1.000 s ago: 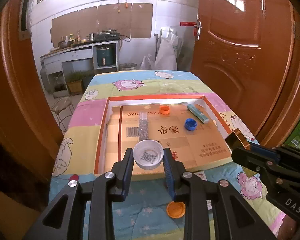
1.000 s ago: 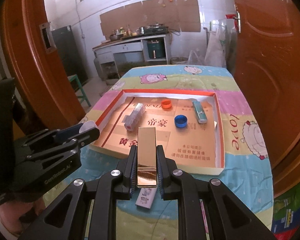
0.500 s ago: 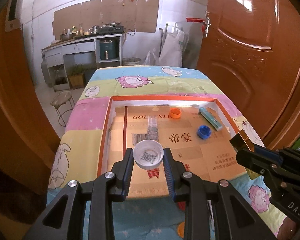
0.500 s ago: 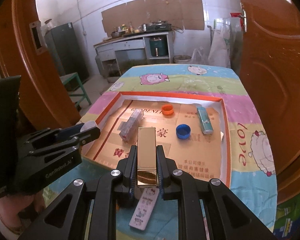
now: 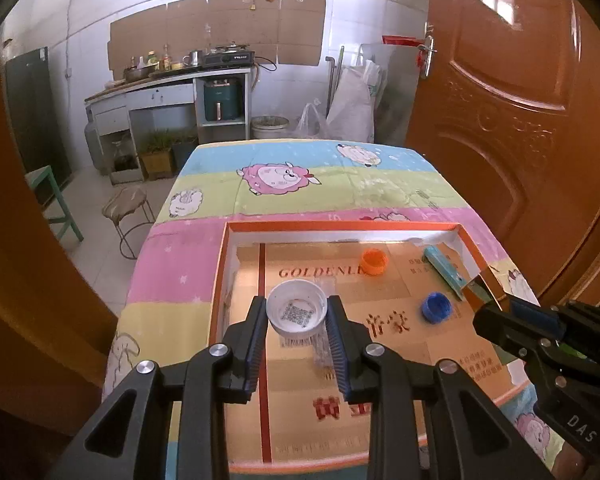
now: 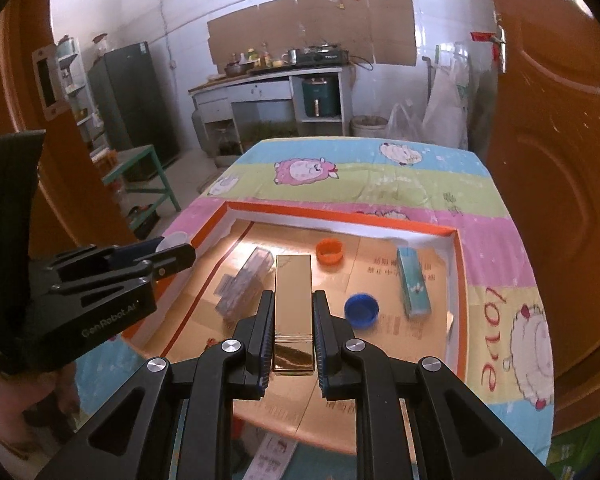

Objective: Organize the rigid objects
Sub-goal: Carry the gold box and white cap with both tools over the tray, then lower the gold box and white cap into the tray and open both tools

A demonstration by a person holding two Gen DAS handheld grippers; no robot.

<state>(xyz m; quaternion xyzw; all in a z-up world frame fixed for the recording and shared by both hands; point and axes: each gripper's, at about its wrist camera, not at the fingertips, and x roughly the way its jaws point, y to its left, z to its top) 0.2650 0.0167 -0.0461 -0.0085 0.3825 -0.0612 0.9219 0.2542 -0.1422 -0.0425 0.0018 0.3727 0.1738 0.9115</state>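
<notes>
White cap (image 5: 297,312) sat clamped in my left tool (image 5: 296,322) above the box tray (image 5: 220,280); only my right view showed the gold bar (image 6: 293,300) fully, clamped in my right tool (image 6: 292,320).

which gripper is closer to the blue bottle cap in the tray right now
Right. The right gripper, shut on the gold box, sits just left of the blue cap; the left gripper holds its white lid farther left.
</notes>
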